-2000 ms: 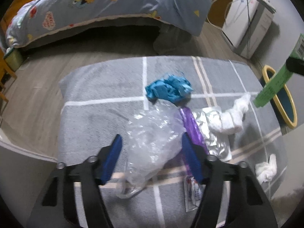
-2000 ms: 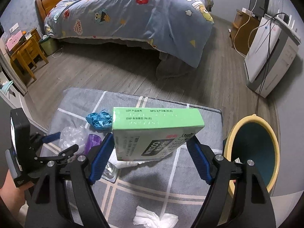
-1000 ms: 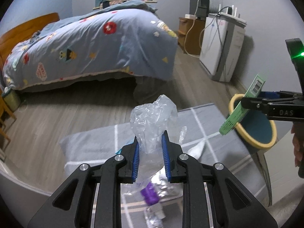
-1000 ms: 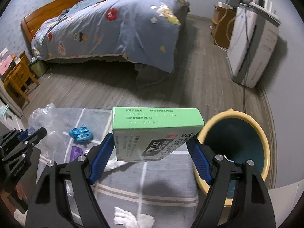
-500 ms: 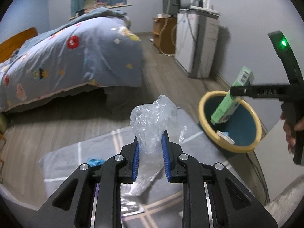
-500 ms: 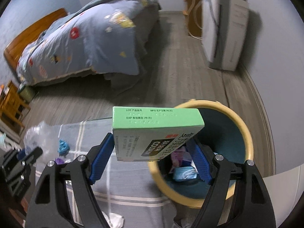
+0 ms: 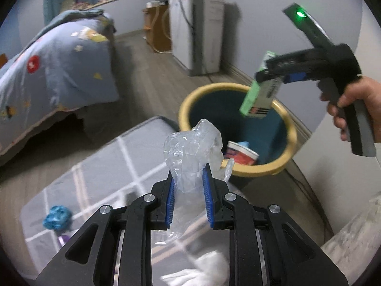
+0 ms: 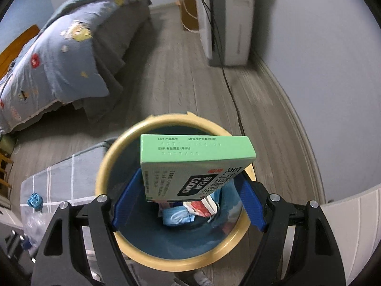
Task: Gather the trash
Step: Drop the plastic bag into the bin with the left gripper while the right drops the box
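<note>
My left gripper (image 7: 188, 178) is shut on a crumpled clear plastic bag (image 7: 190, 147), held above the grey rug close to the bin's near rim. The yellow-rimmed teal trash bin (image 7: 289, 128) stands beyond it with a paper cup (image 7: 240, 156) and other scraps inside. My right gripper (image 8: 188, 190) is shut on a green medicine box (image 8: 195, 164), which hangs directly over the mouth of the bin (image 8: 104, 166). In the left wrist view the same green box (image 7: 259, 95) tilts above the bin, gripped by the right tool held in a hand (image 7: 357, 102).
A grey checked rug (image 7: 100, 166) holds a blue crumpled ball (image 7: 57, 217), a purple wrapper and white tissue (image 7: 204, 267). A bed with a blue quilt (image 7: 52, 66) stands to the left. A white appliance (image 8: 228, 16) and its cable run along the wall behind the bin.
Both grippers have swung right from the rug toward the bin. The green box now hangs over the bin's opening, and the plastic bag has come up to its rim. Both grips are unchanged.
</note>
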`<action>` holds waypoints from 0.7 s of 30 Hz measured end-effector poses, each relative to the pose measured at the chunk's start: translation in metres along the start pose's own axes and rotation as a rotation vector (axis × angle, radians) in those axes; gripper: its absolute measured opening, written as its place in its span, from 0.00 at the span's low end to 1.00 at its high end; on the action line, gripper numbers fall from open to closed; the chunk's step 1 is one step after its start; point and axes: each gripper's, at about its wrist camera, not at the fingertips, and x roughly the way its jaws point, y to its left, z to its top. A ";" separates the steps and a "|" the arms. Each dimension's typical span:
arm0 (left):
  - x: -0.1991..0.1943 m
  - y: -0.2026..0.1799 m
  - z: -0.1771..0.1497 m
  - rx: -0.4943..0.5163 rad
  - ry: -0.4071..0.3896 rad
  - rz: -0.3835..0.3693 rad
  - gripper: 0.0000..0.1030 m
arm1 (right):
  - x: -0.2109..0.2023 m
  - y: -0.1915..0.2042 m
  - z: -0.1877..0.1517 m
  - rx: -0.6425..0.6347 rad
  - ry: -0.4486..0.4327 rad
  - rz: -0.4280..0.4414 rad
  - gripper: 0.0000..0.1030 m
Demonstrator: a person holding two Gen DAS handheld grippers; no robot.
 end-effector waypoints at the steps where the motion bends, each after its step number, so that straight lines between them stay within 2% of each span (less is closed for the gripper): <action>1: 0.003 -0.003 0.002 0.003 -0.001 -0.007 0.22 | 0.003 0.001 0.000 -0.004 0.010 -0.003 0.74; 6: 0.027 -0.024 0.018 -0.004 0.013 -0.066 0.22 | 0.010 -0.002 -0.003 0.002 0.030 0.001 0.74; 12: 0.065 -0.038 0.036 0.010 0.053 -0.081 0.22 | 0.015 -0.005 -0.003 0.026 0.043 0.006 0.74; 18: 0.082 -0.048 0.056 0.040 0.014 -0.091 0.22 | 0.019 -0.017 -0.002 0.103 0.046 0.023 0.74; 21: 0.088 -0.051 0.059 0.047 0.002 -0.092 0.29 | 0.021 -0.020 -0.002 0.119 0.046 0.026 0.75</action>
